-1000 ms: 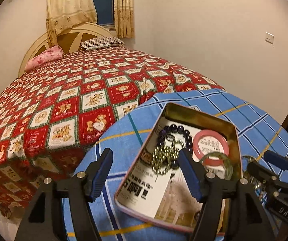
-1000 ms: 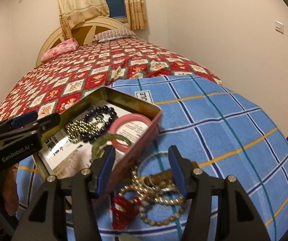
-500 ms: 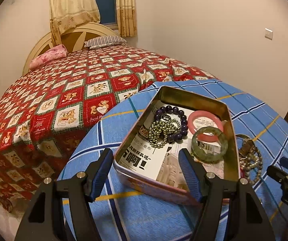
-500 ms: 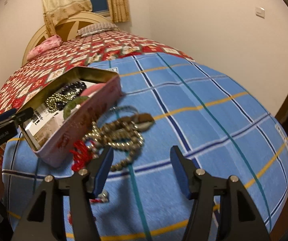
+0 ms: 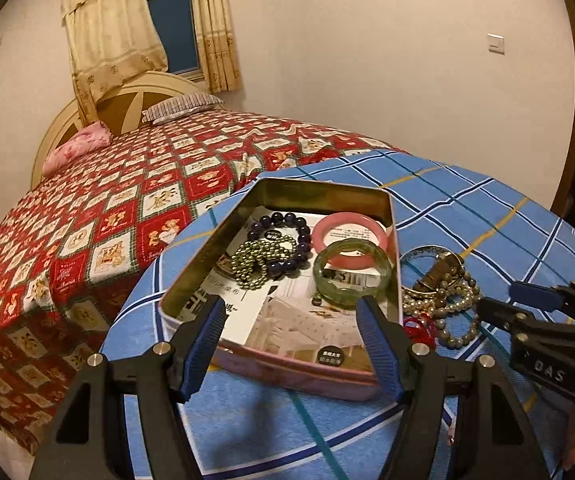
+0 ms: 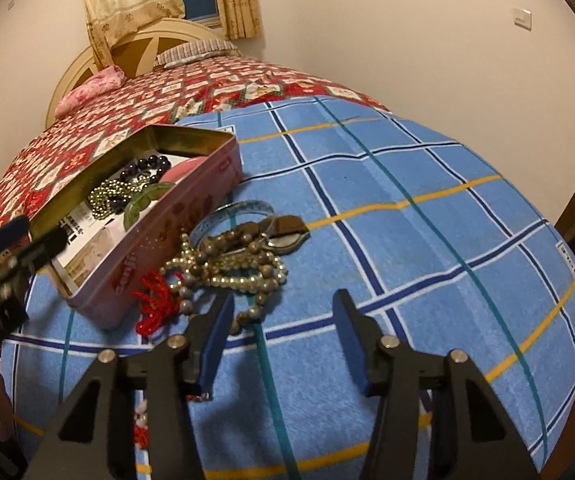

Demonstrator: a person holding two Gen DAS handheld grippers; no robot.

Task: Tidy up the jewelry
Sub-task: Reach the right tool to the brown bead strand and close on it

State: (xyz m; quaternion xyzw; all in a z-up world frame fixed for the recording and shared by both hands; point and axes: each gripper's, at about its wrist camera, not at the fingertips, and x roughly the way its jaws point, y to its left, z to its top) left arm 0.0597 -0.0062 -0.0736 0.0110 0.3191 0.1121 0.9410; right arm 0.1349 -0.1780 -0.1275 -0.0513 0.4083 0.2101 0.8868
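A bed (image 5: 135,200) with a red patchwork quilt fills the nine to twelve o'clock part of both wrist views, its cream headboard (image 5: 127,100) under a curtained window (image 5: 173,32). Nearer lies a round table under a blue plaid cloth (image 6: 427,220). On the cloth sits an open pink tin (image 5: 287,364), lined with printed paper; in the left wrist view it is dead centre.

Inside the tin, at its far end, lie a dark purple bead bracelet (image 5: 283,220) with a brassy ball chain (image 5: 253,262) partly over it, a pink bangle (image 5: 349,232) at the tin's one o'clock corner, and a green bangle (image 5: 351,274) overlapping the pink one's near edge.

Just beside the tin at three o'clock, on the cloth, is a tangled heap of beaded bracelets (image 6: 231,268), with a red tassel (image 6: 155,304) at its near edge.

The left gripper (image 5: 289,350) stands wide open, straddling the tin's near end, nothing clamped. The right gripper (image 6: 281,338) is closing, its jaws about half apart over bare cloth with nothing between them, the heap at its eleven o'clock.
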